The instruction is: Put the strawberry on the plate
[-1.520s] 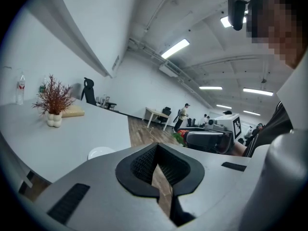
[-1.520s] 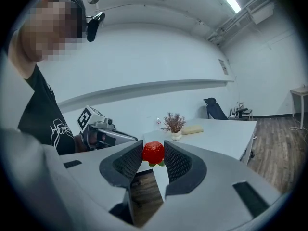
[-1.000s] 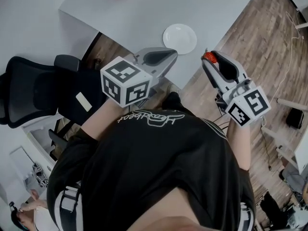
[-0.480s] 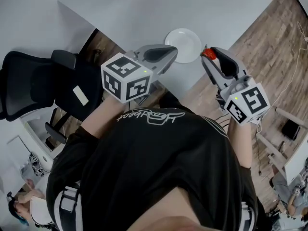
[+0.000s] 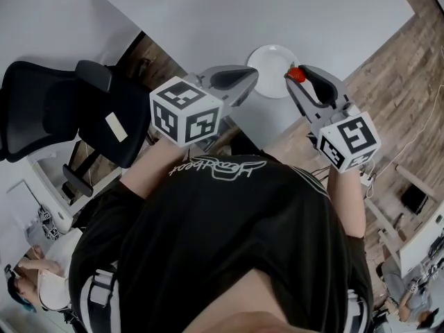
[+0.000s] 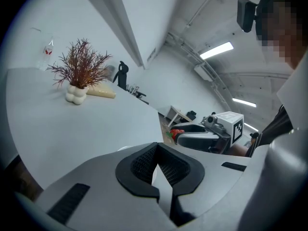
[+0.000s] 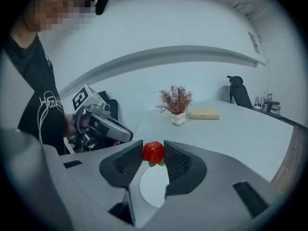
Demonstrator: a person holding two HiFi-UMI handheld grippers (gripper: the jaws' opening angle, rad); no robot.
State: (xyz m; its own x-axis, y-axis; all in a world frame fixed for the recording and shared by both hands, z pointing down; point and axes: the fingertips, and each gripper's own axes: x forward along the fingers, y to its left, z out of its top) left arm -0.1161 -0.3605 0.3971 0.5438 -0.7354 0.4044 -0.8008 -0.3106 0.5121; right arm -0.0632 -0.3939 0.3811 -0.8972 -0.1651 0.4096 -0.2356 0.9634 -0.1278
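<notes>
Two grippers show in the head view, held out over the near edge of a white table [image 5: 326,12]. The right gripper [image 5: 298,75] has a red strawberry [image 5: 296,74] pinched at its tips, and the berry sits at the right rim of a white plate [image 5: 270,57] that lies near the table's near edge. The left gripper [image 5: 251,77] points at the plate's near left rim. A black office chair [image 5: 62,109] stands on the left, beside the table.

Seen from the left gripper view, the left gripper [image 6: 157,150] has its jaws together, tips touching, with nothing between them. Across to the right, the right gripper [image 6: 204,139] carries the strawberry [image 6: 177,133] at its tip. A reddish dried plant [image 6: 79,66] in a white lumpy vase [image 6: 76,94] stands far left on the table [image 6: 57,129], with a pale yellow block [image 6: 102,93] just beside it.

From the right gripper view, the right gripper [image 7: 153,148] is closed on the strawberry [image 7: 153,151], one pad pressed against each side, green leaves pointing down. The plate [image 7: 151,189] shows through the gap beneath the berry. The left gripper [image 7: 103,124] is on the left; the plant [image 7: 176,99] and the block [image 7: 204,113] stand farther back on the table [image 7: 240,134].
</notes>
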